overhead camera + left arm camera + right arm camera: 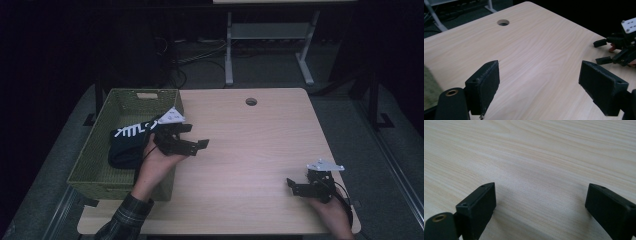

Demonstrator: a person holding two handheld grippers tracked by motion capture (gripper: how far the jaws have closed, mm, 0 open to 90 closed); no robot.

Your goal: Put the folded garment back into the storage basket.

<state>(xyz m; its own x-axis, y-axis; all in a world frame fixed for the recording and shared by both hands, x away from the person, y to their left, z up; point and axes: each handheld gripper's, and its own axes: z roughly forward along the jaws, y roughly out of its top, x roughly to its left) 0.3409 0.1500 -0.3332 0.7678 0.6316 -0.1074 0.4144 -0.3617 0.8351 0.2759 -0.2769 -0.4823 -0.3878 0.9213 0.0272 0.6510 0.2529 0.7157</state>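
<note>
My left gripper [196,137] is open, held by a hand just right of the green woven basket [100,150], jaws pointing right over the bare table. In the left gripper view its jaws stand wide apart [539,87] with nothing between them, and the other gripper [609,52] lies farther off at the right. A dark garment with white stripes [127,142] lies in the basket, behind the hand. My right gripper [290,185] rests near the table's front right edge, open; its jaws [540,207] sit wide over wood grain, holding nothing.
The light wooden table [250,150] has a round cable hole [251,101] near its far edge. Beyond it stands a white desk frame [270,45] with cables on the dark floor. The basket overhangs the table's left side.
</note>
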